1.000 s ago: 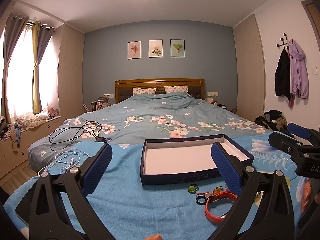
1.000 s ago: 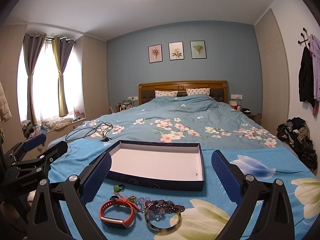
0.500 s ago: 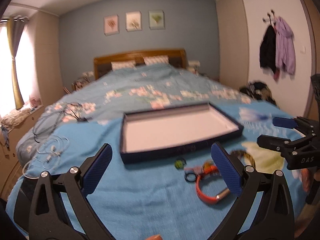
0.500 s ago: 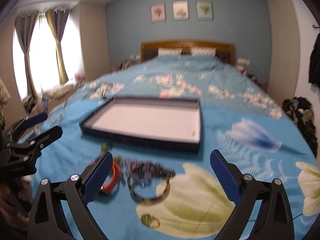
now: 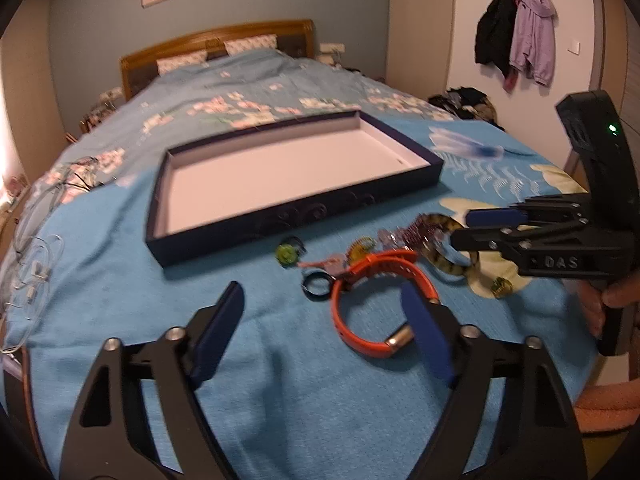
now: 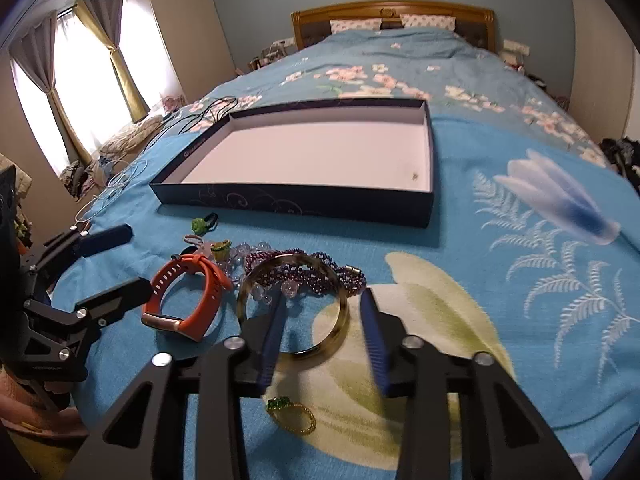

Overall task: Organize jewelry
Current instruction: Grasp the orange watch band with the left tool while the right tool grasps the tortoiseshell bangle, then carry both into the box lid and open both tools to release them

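The right hand-held gripper point(image 6: 322, 322) hangs low over the foot of the bed, its blue fingers point(image 6: 272, 336) parted and grasping nothing. One finger sits inside the ring of a tortoiseshell bangle point(image 6: 294, 306) and the other just outside its right edge, so the bangle's right side lies between them. Just behind the bangle lies a purple beaded bracelet point(image 6: 320, 278) with clear beads point(image 6: 250, 250) tangled at its left end, and nearer the camera, under the gripper's frame, a thin gold ring with a green stone point(image 6: 290, 414).

The left hand-held gripper point(image 5: 320, 320) is also released, jaws wide. Its right finger point(image 5: 424, 332) overlaps the near right side of an orange watch band point(image 5: 374, 300), which lies flat on the blue blanket point(image 5: 260, 360); whether it touches the band I cannot tell. Just left of the band is a small dark ring point(image 5: 316, 286), and beyond that a green flower hair tie point(image 5: 288, 254) and some small pink and yellow pieces point(image 5: 344, 258), blurred.

Farther up the bed, past all the jewelry, a shallow navy box point(image 5: 296, 184) with a white inside sits open, nothing in it that I can make out but a tiny dark speck near its right wall. Left of it, white and black cables point(image 5: 36, 256) sprawl over the blanket. Coats point(image 5: 516, 34) hang on the far wall.
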A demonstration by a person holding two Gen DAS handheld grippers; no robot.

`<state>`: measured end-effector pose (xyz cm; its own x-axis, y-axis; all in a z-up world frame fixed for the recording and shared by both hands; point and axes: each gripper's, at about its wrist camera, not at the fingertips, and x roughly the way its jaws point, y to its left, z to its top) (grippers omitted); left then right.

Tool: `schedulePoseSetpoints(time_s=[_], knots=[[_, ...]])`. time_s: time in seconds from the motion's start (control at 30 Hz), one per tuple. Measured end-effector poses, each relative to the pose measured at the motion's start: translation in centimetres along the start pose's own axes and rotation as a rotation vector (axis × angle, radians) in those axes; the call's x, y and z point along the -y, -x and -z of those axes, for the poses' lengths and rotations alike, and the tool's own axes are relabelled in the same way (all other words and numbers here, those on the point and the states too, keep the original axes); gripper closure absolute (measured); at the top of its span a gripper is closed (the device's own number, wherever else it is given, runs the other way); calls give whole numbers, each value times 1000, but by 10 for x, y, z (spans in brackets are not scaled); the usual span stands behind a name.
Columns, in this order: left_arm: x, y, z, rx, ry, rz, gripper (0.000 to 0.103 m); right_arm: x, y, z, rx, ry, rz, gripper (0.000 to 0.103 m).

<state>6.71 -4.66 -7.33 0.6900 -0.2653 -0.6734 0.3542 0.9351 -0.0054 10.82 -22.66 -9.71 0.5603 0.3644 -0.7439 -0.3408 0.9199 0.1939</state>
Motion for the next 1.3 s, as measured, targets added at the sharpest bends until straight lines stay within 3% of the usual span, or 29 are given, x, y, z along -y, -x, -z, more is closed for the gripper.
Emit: schedulePoseSetpoints(time_s=[0.13, 0.2, 0.47, 0.67, 0.83, 1.07, 1.3], knots=[[-2, -11, 1, -50, 30, 44, 39, 5, -8, -2, -27, -33, -38, 85], [-5, -16, 2, -71, 49, 63, 48, 9, -8, -4, -27, -54, -48, 98], [-14, -25, 3, -139, 104, 151, 90, 14, 8, -4, 12, -55, -83, 98], [-16, -21, -1, -138, 114, 166, 91, 17, 24, -14, 71, -66, -101, 98], [-14, -25, 0, -156, 86, 128, 89, 14, 28, -23, 96, -53, -109, 98], [-12, -26, -1, -160, 71, 135, 98, 13, 24, -25, 96, -45, -109, 98], [-21, -17, -10, -122, 78, 147, 98, 14, 30, -39, 138, -42, -110, 98]])
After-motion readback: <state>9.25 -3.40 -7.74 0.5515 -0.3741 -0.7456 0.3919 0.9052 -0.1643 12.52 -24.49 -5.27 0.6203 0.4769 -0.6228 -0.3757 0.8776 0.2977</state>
